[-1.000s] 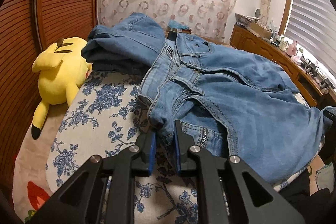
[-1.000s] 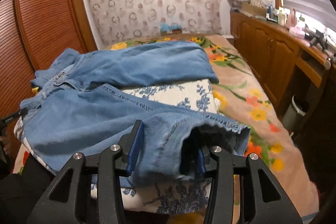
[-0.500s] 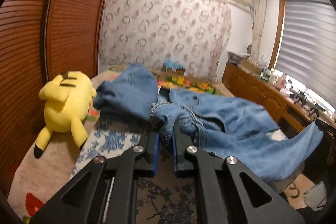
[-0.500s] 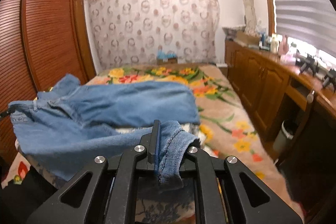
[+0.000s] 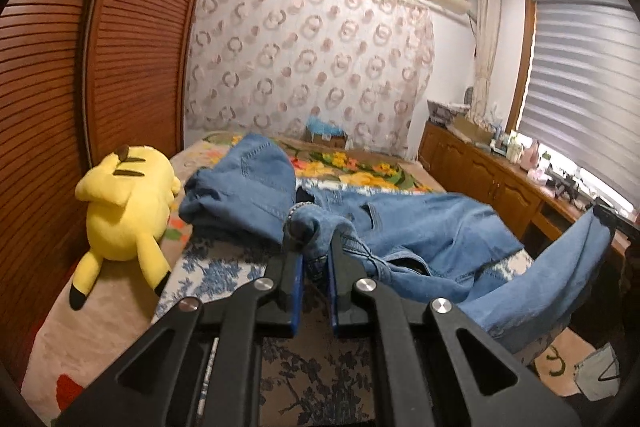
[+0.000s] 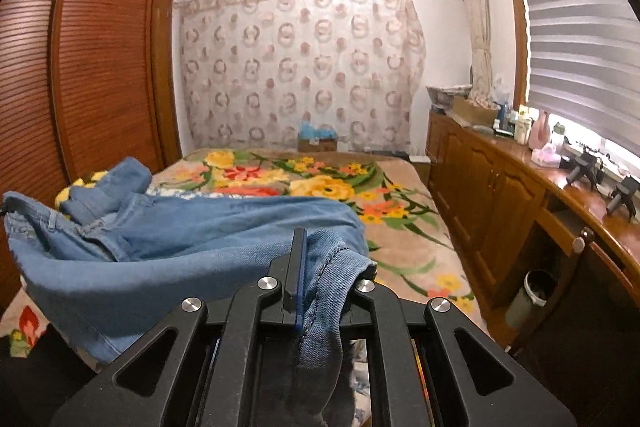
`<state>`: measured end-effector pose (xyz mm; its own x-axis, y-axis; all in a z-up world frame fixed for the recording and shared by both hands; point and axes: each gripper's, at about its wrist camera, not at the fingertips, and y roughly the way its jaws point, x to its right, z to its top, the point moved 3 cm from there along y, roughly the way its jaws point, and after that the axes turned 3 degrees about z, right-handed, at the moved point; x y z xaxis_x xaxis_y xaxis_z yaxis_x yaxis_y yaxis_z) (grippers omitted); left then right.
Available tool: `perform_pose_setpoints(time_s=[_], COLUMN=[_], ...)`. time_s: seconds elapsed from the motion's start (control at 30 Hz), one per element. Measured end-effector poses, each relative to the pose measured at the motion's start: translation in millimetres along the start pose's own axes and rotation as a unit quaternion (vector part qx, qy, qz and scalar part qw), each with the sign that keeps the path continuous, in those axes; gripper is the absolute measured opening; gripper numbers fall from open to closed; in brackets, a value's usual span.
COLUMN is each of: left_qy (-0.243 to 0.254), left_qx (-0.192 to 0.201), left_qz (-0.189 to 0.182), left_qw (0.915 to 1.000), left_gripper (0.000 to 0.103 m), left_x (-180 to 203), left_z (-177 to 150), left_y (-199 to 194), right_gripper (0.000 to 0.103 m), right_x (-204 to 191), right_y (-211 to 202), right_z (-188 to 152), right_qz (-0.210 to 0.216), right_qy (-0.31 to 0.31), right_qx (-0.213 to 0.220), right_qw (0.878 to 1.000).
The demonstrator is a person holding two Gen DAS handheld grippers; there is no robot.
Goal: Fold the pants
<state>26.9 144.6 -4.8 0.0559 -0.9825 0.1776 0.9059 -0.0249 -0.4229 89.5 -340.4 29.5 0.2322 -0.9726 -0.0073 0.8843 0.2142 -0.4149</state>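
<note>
— Two grips on one garment: how are the faded blue denim pants (image 5: 420,227) held, and where are they?

— They are lifted partly off a white quilt with blue flower print (image 5: 208,267) spread on a bed. The left gripper (image 5: 316,259) has its blue-padded fingers nearly together, clamped on a bunched waistband corner. The right gripper (image 6: 320,267) is pinched tight on a leg hem, which droops over its frame.

— Why at those two points?

— Most likely to stretch one leg taut from waist to cuff so it can be laid flat. Between the grips the cloth sags; the other leg lies along the bed behind it.

— What surrounds them?

— A beige blanket with large orange and yellow flowers (image 6: 320,183) covers the mattress. A yellow plush toy with black-tipped ears (image 5: 124,207) lies face down near the waistband, beside a slatted reddish wooden wardrobe (image 5: 100,67). A patterned sheer curtain (image 6: 296,67) hangs at the far wall, with wooden cabinets (image 6: 500,203) on the right
</note>
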Motion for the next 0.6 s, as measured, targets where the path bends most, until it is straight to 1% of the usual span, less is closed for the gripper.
perform_pose_setpoints(time_s=[0.13, 0.33, 0.47, 0.6], left_qy=[0.001, 0.007, 0.013, 0.011], left_qx=[-0.018, -0.037, -0.041, -0.035], left_qz=[0.004, 0.004, 0.005, -0.001], left_qw=[0.9998, 0.9993, 0.9991, 0.9993], left_gripper=[0.006, 0.006, 0.006, 0.006], left_x=[0, 2, 6, 10], left_z=[-9, -17, -13, -3], left_y=[12, 27, 38, 49], right_gripper=[0.006, 0.006, 0.006, 0.006], right_x=[-1, 3, 9, 15], right_y=[20, 46, 60, 70], right_z=[-17, -39, -43, -39], right_qz=[-0.014, -0.013, -0.015, -0.024], right_qy=[-0.009, 0.000, 0.012, 0.020], right_qx=[-0.023, -0.050, -0.055, -0.050], right_qw=[1.000, 0.999, 0.998, 0.998])
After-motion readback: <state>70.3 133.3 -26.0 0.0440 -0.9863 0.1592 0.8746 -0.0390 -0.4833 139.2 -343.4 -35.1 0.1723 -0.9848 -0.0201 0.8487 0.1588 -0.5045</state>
